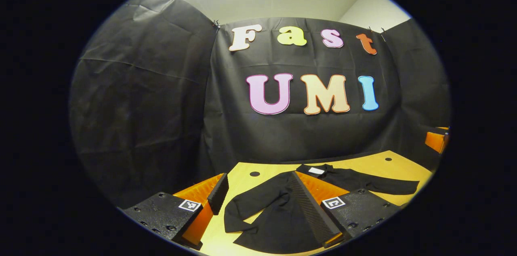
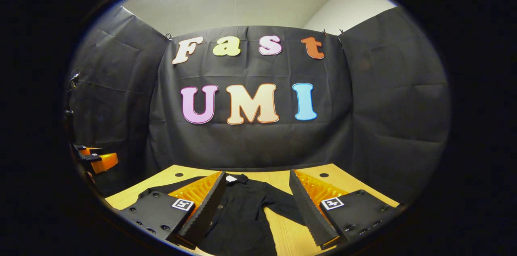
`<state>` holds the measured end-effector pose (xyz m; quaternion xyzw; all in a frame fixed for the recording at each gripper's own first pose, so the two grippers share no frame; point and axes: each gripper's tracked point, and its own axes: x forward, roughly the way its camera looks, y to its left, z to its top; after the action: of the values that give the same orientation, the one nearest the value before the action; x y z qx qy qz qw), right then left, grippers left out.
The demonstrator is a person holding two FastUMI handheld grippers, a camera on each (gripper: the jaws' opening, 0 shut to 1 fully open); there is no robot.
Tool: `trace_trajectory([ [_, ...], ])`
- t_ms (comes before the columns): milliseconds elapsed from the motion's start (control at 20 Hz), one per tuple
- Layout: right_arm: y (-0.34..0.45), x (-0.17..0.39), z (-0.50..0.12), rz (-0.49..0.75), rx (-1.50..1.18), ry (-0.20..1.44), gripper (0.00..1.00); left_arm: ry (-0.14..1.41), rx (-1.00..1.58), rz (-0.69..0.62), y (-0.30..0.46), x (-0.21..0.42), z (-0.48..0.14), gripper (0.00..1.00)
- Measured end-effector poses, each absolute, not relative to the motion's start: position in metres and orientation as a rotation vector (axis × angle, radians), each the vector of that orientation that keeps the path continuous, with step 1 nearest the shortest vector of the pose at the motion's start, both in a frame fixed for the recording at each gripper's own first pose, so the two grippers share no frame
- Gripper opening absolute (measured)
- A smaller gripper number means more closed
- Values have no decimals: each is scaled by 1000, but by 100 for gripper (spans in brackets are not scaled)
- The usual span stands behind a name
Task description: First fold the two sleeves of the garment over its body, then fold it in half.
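A black long-sleeved shirt [image 1: 278,215] lies face up on the yellow table [image 1: 387,165], its collar and white label [image 1: 316,171] toward the back wall. One sleeve [image 1: 375,185] stretches out to the right, and the other sleeve [image 1: 246,203] bends down at the left. My left gripper [image 1: 258,176] hovers open above the shirt's left half. In the right gripper view the shirt [image 2: 242,215] lies between the fingers of my open right gripper [image 2: 257,173], with one sleeve [image 2: 282,204] slanting right. Nothing is held in either gripper.
Black cloth walls close the booth at the back and on both sides. The table has round holes [image 2: 323,175] near its back corners. The right gripper's orange body [image 1: 437,141] shows at the far right, and the left gripper's body [image 2: 95,160] at the far left.
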<state>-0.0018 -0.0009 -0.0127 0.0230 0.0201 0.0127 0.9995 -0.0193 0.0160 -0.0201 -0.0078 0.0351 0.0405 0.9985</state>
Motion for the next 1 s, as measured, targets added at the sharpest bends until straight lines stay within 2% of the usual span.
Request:
trace_trajectory([
  [450,-4,-3,-14,20,50,42,98,83,-21,78,17,-20,-26,93],
  [500,-7,-1,-14,15,54,43,100,87,-21,80,18,-21,-27,93],
  [1000,-81,25,-33,-96,86,66,98,107,-12,157,37,-20,-32,93],
])
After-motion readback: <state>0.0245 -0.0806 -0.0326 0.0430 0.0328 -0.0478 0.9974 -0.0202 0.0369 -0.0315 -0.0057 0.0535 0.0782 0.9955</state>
